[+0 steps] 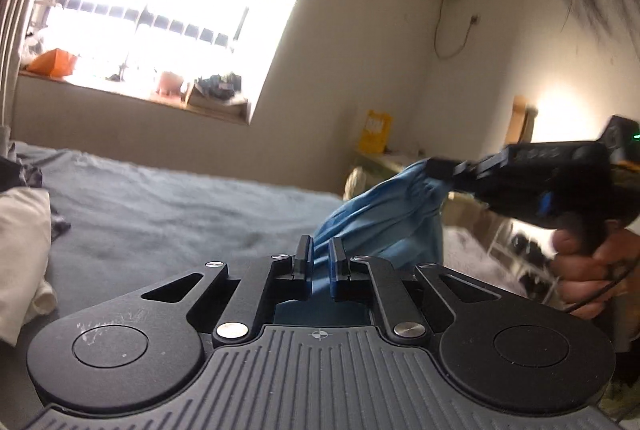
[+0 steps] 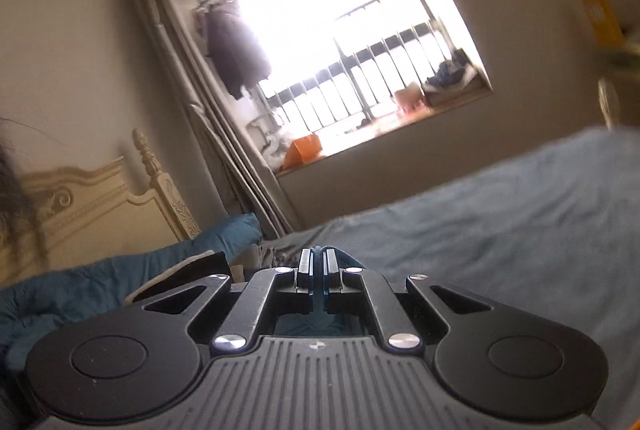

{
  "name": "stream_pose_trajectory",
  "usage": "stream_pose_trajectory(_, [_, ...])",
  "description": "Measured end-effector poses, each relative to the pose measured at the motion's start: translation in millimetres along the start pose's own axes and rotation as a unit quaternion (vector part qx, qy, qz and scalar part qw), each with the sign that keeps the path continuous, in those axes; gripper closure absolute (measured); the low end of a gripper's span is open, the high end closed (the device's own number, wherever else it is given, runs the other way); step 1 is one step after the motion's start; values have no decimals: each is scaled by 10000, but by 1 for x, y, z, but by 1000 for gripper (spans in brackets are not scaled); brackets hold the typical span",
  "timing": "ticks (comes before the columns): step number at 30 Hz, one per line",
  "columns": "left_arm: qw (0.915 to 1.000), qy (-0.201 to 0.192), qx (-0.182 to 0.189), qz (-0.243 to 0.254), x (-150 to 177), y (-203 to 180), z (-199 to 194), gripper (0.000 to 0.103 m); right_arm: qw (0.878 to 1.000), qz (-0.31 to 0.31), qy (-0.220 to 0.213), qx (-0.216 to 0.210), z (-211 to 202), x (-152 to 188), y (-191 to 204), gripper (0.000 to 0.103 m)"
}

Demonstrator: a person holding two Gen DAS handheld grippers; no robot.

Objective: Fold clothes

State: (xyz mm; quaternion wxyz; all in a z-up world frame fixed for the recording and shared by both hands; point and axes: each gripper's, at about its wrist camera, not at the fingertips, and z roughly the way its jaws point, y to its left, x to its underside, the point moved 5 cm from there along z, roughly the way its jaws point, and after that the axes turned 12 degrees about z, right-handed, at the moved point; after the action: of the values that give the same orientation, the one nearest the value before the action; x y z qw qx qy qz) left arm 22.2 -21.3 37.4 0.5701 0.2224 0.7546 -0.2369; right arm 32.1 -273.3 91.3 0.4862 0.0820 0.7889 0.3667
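Jaws of both grippers are clamped on one blue garment (image 1: 384,214). The left gripper (image 1: 319,258) pinches a fold of it; the right gripper (image 1: 434,166) pinches another part further right, so the cloth hangs bunched between them, lifted above the bed (image 1: 168,206). It looks light, soft and limp, likely to sag and crease; holding at corners or a hem would probably spread it best. The grey-blue bed lies open ahead, with a pale cloth pile (image 1: 22,250) at its left edge.

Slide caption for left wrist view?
Both claws, left and right, pinch a blue garment lifted above the bed.
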Motion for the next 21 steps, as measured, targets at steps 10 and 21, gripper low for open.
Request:
stream_pose_trajectory(10, [9833, 1697, -242, -606, 94, 19, 43, 81, 9670, 1132, 1318, 1864, 55, 71, -141, 94])
stream_pose_trajectory(21, [9668, 2091, -1163, -891, 119, 62, 59, 61, 9764, -2, 1764, 1247, 77, 103, -70, 64])
